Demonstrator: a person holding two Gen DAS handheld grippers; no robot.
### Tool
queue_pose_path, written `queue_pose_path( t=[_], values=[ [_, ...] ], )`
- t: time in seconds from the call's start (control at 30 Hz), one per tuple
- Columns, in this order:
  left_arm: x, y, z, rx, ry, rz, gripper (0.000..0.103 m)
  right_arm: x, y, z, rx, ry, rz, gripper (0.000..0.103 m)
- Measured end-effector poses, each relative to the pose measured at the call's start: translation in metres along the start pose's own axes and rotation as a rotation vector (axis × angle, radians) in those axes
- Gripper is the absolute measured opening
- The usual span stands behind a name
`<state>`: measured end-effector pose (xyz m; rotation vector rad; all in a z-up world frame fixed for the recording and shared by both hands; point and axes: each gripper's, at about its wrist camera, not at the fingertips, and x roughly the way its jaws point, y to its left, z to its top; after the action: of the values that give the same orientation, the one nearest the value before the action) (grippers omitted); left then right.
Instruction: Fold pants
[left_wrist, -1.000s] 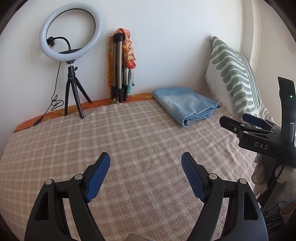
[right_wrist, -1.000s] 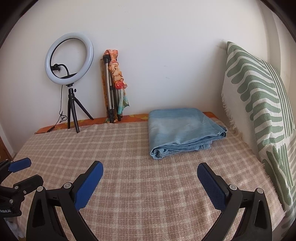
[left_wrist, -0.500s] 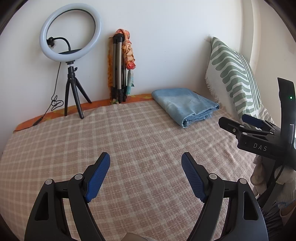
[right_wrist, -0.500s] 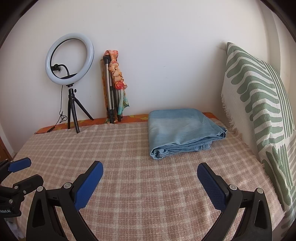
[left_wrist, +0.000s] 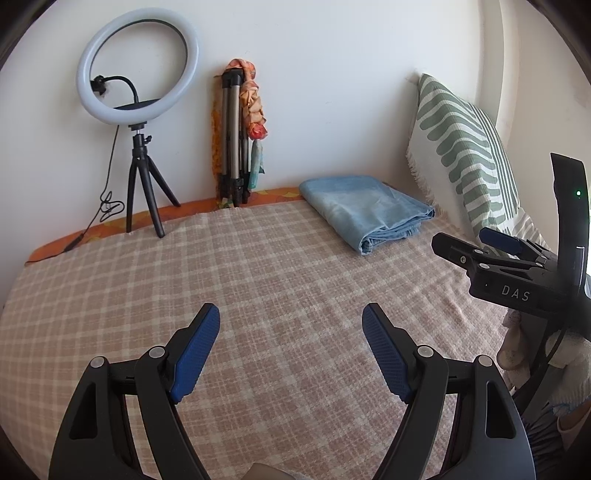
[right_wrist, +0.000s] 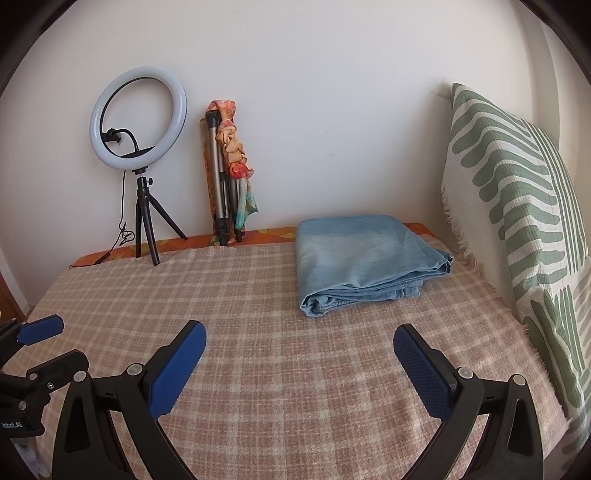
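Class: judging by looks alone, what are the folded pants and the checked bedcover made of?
Folded pants: probably denim, matte light blue with a faded wash and stitched seams showing at the folded edge. Bedcover: apparently woven cotton or wool, matte, coarse pink-and-cream check.

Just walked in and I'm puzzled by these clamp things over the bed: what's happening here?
A person holds a gripper in each hand above a bed with a checked blanket. The left gripper and right gripper are both open and hold nothing. The job is folding pants: the blue pants lie folded in a neat stack at the far side of the bed, near the striped pillow, with neither gripper touching them. A ring light and a folded tripod stand against the wall.
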<state>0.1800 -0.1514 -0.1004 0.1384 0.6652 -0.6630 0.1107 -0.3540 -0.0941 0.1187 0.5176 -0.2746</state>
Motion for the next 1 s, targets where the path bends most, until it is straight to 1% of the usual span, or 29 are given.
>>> queue_pose_path(
  t=[0.53, 1.0],
  values=[
    [-0.0011, 0.0, 0.0003, 0.0, -0.003, 0.002, 0.08, -0.0001, 0.0003, -0.0003, 0.001, -0.001, 0.002, 0.103],
    [-0.0031, 0.0002, 0.0002, -0.002, -0.004, 0.024, 0.079, -0.0006, 0.0011, -0.0015, 0.001, 0.0, 0.003, 0.103]
  ],
)
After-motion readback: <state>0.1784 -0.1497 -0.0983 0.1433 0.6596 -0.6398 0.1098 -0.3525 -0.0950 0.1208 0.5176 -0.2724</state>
